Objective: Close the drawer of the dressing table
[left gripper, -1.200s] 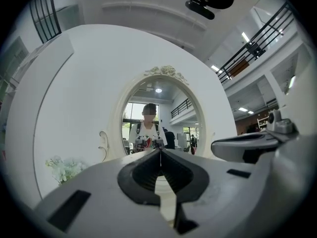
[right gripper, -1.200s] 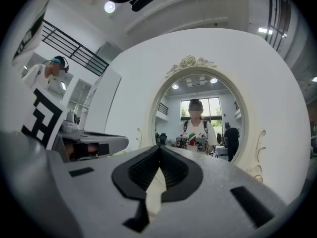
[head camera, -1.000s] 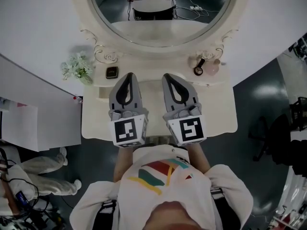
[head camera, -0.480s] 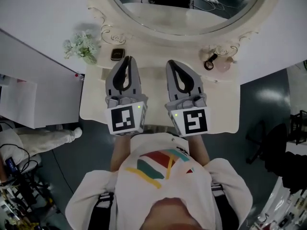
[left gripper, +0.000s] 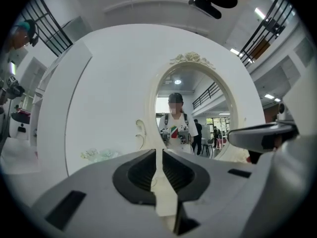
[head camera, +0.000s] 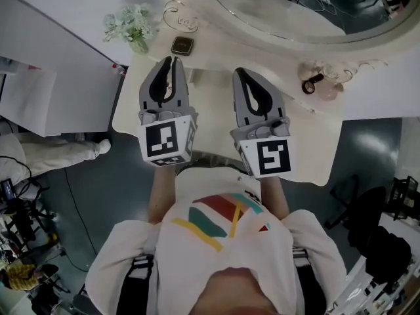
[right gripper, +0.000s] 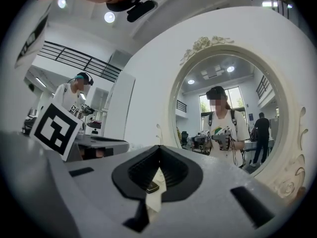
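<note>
The cream dressing table (head camera: 308, 146) lies below me with its oval mirror (head camera: 289, 18) at the back. Both grippers hover level over the tabletop, side by side, pointing at the mirror. My left gripper (head camera: 169, 62) (left gripper: 158, 152) has its jaws together, just starting to part, with nothing between them. My right gripper (head camera: 239, 73) (right gripper: 158, 148) is shut and empty. A narrow grey strip (head camera: 211, 157) shows at the table's near edge between the marker cubes. I cannot tell if it is the drawer, which is otherwise hidden under the top and my arms.
A small vase of pale flowers (head camera: 134, 25) and a dark compact (head camera: 182, 44) sit at the back left. A pinkish jar with a black ring (head camera: 319, 84) sits at the back right. A white panel (head camera: 52, 71) stands left of the table, a dark chair (head camera: 367, 222) to the right.
Both grippers have slid left across the tabletop and a little lower, staying parallel. The left tips, once right of the compact, are now just left of it. The head view has swung.
</note>
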Motion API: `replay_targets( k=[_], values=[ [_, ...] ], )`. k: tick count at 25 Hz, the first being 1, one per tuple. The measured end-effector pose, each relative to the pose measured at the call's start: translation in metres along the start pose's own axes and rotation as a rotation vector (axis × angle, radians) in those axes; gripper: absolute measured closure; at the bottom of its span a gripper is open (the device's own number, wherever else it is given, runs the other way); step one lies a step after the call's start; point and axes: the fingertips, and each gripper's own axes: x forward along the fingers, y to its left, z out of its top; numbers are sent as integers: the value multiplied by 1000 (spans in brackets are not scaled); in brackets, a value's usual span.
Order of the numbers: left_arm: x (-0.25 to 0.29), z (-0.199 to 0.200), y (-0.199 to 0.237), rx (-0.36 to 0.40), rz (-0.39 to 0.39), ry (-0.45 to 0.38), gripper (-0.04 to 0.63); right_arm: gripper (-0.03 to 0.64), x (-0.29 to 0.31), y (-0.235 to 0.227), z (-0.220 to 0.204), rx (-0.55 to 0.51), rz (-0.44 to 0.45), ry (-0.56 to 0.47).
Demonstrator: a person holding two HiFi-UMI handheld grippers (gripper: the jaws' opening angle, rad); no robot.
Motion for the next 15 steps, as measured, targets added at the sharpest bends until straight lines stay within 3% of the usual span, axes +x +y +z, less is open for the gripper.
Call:
replay_targets(
  k=[4,15],
  values=[
    [-1,-29,16,-6,17,82,529,617,7,15,-7,12,46,19],
    [-15,-139,55,-36,96,359,476,617,15,41,-13,0,120,46]
  ],
)
